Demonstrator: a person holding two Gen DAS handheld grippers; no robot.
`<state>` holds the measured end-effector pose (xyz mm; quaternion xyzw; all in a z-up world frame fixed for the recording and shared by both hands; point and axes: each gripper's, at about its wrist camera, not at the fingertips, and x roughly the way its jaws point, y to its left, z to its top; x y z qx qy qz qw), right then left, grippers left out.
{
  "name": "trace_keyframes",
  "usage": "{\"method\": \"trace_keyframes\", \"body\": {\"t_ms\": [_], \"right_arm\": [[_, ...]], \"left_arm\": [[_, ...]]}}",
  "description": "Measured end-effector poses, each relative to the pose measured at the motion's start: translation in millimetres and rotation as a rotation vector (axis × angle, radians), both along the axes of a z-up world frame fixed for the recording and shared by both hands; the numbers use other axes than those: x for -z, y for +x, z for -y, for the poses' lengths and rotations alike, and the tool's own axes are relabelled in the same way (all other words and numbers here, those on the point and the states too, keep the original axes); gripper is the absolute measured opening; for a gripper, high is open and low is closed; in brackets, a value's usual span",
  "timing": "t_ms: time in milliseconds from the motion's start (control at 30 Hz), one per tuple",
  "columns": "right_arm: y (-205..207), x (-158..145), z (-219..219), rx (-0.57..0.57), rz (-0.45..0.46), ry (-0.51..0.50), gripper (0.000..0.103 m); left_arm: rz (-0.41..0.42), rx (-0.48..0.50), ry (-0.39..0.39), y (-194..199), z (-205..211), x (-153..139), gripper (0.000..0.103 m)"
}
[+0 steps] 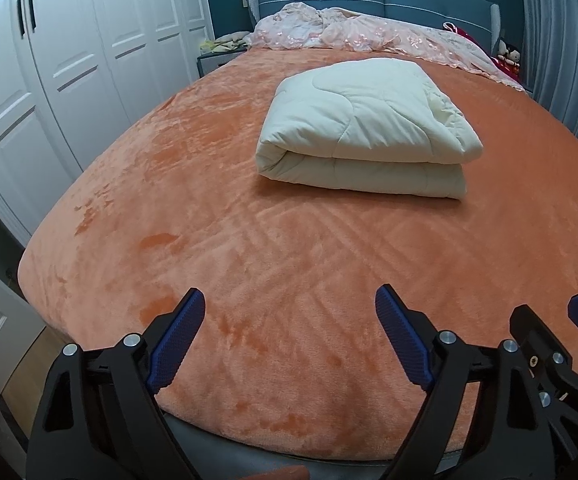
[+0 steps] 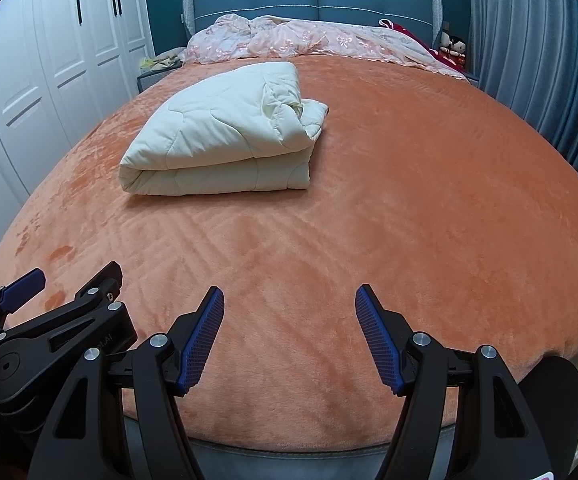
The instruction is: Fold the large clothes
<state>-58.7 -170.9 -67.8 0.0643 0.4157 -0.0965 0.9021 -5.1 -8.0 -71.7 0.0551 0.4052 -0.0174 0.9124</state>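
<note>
Blue-padded fingers frame the bottom of both views: the left gripper (image 1: 289, 336) stands with its jaws spread wide and nothing between them, and the right gripper (image 2: 289, 336) is parted too, equally empty. Both hang over the near edge of the orange bedspread (image 1: 217, 248), side by side, angled down. Ahead of them, well apart, lies the one cream quilt (image 1: 365, 128), ahead and slightly right of the left gripper, ahead and left of the right. It looks already folded into a thick bundle, so the job seems close to done. Any tidying would call for pinching the looser puffed end (image 2: 301, 120) and pressing the layers flush, both grippers working together. Count: two grippers, one quilt, one rumpled pink coverlet (image 2: 309, 40) far ahead by the headboard.
</note>
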Motion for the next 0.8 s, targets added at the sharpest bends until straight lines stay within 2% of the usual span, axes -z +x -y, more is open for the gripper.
{"method": "trace_keyframes", "body": {"t_ms": [800], "right_arm": [[-4.1, -6.6, -8.5, 0.002, 0.016, -0.013, 0.067]], "left_arm": [[0.004, -0.013, -0.011, -3.4, -2.2, -4.6, 0.082]]}}
